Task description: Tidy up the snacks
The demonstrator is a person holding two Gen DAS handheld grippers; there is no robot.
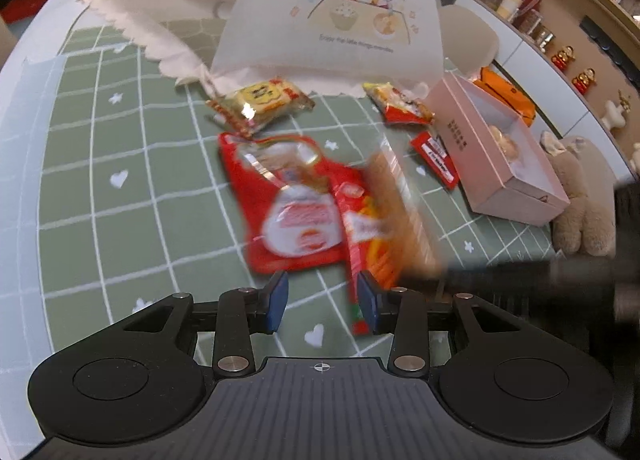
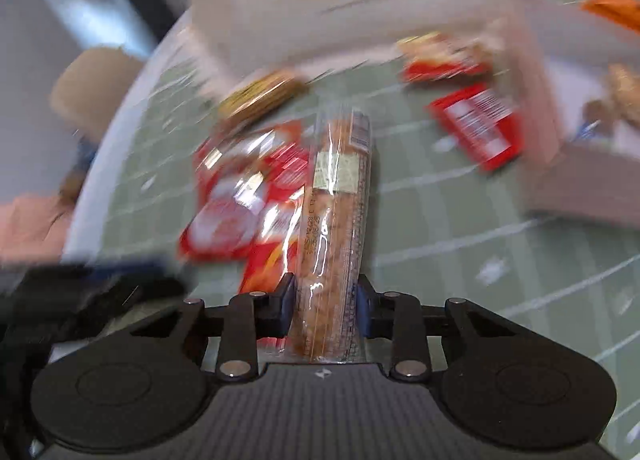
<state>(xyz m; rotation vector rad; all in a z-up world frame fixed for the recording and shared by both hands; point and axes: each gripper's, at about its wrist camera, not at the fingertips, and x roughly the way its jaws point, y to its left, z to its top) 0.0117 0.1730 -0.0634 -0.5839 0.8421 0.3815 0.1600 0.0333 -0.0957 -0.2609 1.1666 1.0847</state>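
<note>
My right gripper (image 2: 326, 306) is shut on a long clear-wrapped brown snack pack (image 2: 338, 200), which sticks out forward over the green checked tablecloth (image 2: 440, 220). In the left wrist view that pack (image 1: 396, 212) is a blur beside a big red bag (image 1: 296, 212) and a thin red-orange packet (image 1: 368, 228). My left gripper (image 1: 323, 300) hovers open just in front of the red bag, with only cloth showing between its blue pads. The thin packet's near end lies by the right pad. A pink open box (image 1: 472, 132) stands to the right.
A yellow cracker pack (image 1: 262, 102), a red-yellow packet (image 1: 400, 104) and a small red packet (image 1: 436, 158) lie farther back. A white mesh food cover (image 1: 332, 12) stands behind them. A plush toy (image 1: 580, 200) and an orange pack (image 1: 508, 96) flank the box.
</note>
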